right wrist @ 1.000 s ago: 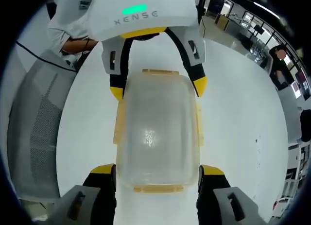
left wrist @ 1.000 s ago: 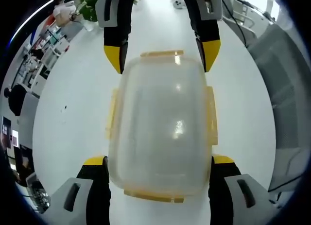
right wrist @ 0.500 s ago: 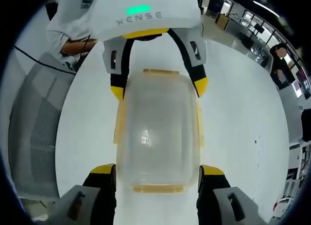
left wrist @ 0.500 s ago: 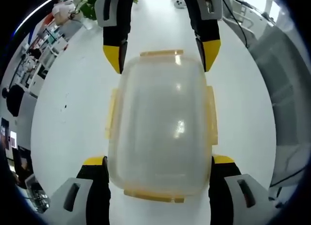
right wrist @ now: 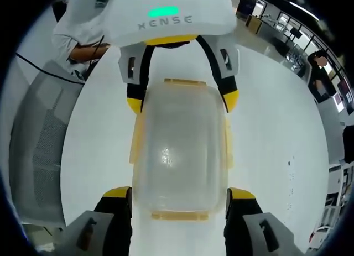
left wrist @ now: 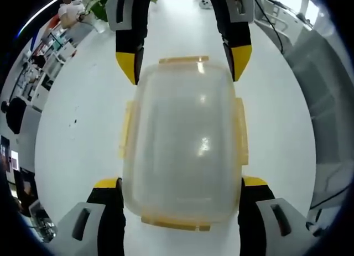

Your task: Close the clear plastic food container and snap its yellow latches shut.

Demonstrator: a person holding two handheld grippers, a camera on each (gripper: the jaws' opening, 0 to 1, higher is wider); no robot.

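A clear plastic food container (left wrist: 185, 142) sits on a smooth white counter (left wrist: 77, 140), its lid on top and yellow latches (left wrist: 126, 130) along all four edges. The left gripper (left wrist: 180, 187) straddles one short end, its yellow-tipped jaws spread wide on either side of the container's corners, close to the walls; whether they touch cannot be told. The right gripper (right wrist: 180, 195) stands the same way at the opposite short end, jaws apart and flanking the container (right wrist: 180, 151). Each gripper appears at the top of the other's view, facing it across the lid.

The counter is bare and glossy, with a small dark speck (left wrist: 73, 122) off to one side of the container. In the left gripper view, a green potted plant (left wrist: 99, 6) stands at the far edge of the counter, with shelving and office clutter beyond. In the right gripper view, a grey mesh chair back (right wrist: 41, 140) stands beside the counter, a person's arm (right wrist: 83, 51) shows behind the left gripper, and an open office with ceiling lights stretches away on the other side.
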